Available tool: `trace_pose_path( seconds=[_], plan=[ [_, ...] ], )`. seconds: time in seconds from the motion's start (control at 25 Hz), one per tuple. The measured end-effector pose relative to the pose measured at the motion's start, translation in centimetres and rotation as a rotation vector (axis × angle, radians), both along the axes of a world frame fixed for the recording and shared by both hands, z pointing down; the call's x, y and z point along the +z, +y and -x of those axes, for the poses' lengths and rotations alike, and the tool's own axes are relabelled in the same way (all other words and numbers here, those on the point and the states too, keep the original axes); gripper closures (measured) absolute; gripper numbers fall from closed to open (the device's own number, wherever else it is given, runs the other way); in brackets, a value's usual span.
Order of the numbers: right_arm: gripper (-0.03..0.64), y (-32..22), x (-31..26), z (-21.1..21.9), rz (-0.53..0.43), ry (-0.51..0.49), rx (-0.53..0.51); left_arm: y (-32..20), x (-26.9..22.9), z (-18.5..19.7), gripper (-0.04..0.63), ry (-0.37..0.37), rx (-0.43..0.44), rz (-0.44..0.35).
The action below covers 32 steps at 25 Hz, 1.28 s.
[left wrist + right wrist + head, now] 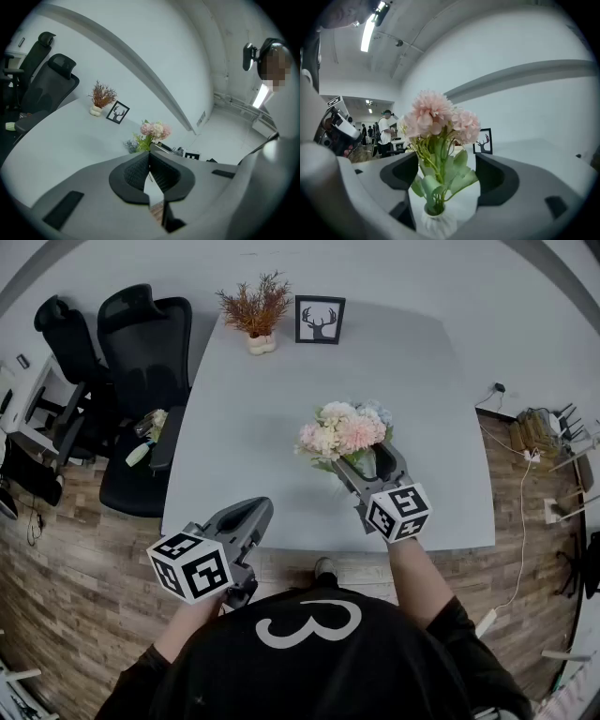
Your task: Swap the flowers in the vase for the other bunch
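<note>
A bunch of pink and cream flowers (342,432) stands in a white ribbed vase (436,224) on the pale grey table (253,427). My right gripper (372,461) reaches in from the near side. It is open, with its jaws standing on either side of the green stems (436,164) and not pressing them. My left gripper (246,519) hovers at the table's near edge, away from the flowers, and is shut with nothing between its pads (140,169). A second, paler bunch (145,438) lies on the seat of a black office chair (141,399) left of the table.
At the table's far end stand a small pot of dried orange sprigs (256,311) and a framed deer picture (320,320). A second black chair (66,343) is further left. Cables and a power strip (530,432) lie on the wooden floor to the right.
</note>
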State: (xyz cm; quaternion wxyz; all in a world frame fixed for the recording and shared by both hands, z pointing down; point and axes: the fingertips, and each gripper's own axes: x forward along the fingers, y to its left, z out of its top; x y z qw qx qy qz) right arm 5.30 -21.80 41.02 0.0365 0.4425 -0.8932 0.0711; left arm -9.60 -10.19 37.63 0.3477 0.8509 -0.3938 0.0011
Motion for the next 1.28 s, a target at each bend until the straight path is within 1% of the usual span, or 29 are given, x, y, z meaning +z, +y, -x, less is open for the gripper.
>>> trace_pose_path(
  seconds=[0.16, 0.24, 0.44, 0.52, 0.6, 0.68, 0.72, 0.76, 0.84, 0.92, 1.08, 1.2, 1.28],
  plan=[
    [0.241, 0.7, 0.1, -1.9, 0.06, 0.064, 0.066, 0.6, 0.1, -0.1, 0.584, 0.013, 0.021, -0.002],
    [0.241, 1.4, -0.3, -3.1, 0.074, 0.072, 0.118, 1.2, 0.2, 0.0, 0.584, 0.017, 0.033, 0.0],
    [0.241, 4.0, -2.4, -6.4, 0.038, 0.062, 0.297, 3.1, 0.7, 0.2, 0.584, 0.024, 0.064, 0.007],
    [0.242, 5.0, -3.5, -8.3, 0.01, 0.044, 0.383, 3.6, 0.8, 0.3, 0.584, 0.028, 0.074, 0.008],
    [0.247, 6.0, -4.6, -9.6, -0.025, 0.013, 0.436, 4.0, 0.8, 0.2, 0.584, 0.028, 0.086, 0.006],
    [0.298, 7.5, -5.9, -10.1, -0.059, -0.03, 0.446, 4.4, 1.1, -0.2, 0.584, 0.033, 0.103, 0.008],
    [0.328, 8.5, -6.7, -10.1, -0.081, -0.051, 0.44, 4.8, 1.4, -0.5, 0.584, 0.038, 0.114, 0.013],
    [0.373, 9.7, -7.6, -9.9, -0.106, -0.073, 0.424, 5.3, 1.6, -0.9, 0.584, 0.041, 0.126, 0.02],
    [0.509, 11.9, -9.4, -8.5, -0.151, -0.126, 0.365, 6.2, 1.9, -1.1, 0.584, 0.042, 0.144, 0.029],
    [0.564, 13.5, -10.6, -6.6, -0.157, -0.175, 0.285, 6.9, 1.6, -1.0, 0.584, 0.037, 0.147, 0.023],
    [0.6, 15.5, -11.3, -4.5, -0.112, -0.207, 0.159, 7.5, 0.1, -1.7, 0.584, 0.043, 0.128, -0.009],
    [0.609, 17.1, -10.7, -3.6, -0.026, -0.227, 0.05, 8.2, -1.3, -2.9, 0.584, 0.039, 0.112, -0.049],
    [0.609, 18.7, -9.8, -2.9, 0.045, -0.219, -0.039, 9.1, -2.4, -4.1, 0.584, 0.024, 0.104, -0.087]
  ],
)
